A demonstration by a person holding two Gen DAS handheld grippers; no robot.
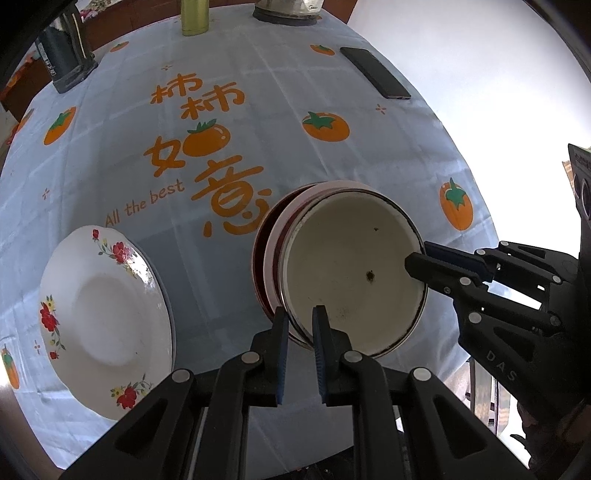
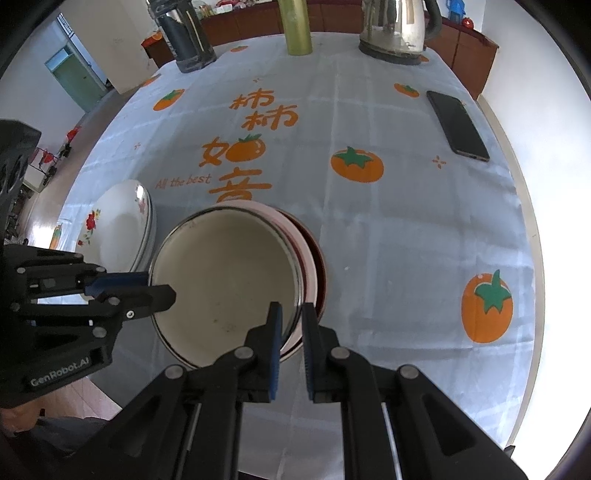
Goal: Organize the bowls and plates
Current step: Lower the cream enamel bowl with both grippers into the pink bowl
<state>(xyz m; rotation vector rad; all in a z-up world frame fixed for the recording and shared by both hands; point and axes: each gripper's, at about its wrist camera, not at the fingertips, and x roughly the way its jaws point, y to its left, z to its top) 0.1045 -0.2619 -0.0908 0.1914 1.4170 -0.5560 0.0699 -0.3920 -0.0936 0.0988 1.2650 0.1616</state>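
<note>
A cream enamel bowl (image 1: 351,273) with a dark rim sits nested in a pink bowl (image 1: 275,240) and a dark red one below. My left gripper (image 1: 300,321) is shut on the cream bowl's near-left rim. My right gripper (image 2: 291,317) is shut on the opposite rim of the cream bowl (image 2: 221,280); it shows in the left wrist view (image 1: 417,262) at the bowl's right edge. The left gripper shows in the right wrist view (image 2: 162,290). A white floral plate (image 1: 103,317) lies to the left, also in the right wrist view (image 2: 118,229).
A black phone (image 2: 458,125) lies at the table's right edge. A kettle (image 2: 395,29), a green bottle (image 2: 295,29) and a dark flask (image 2: 184,37) stand along the far edge. The persimmon-print tablecloth (image 2: 406,240) covers the table.
</note>
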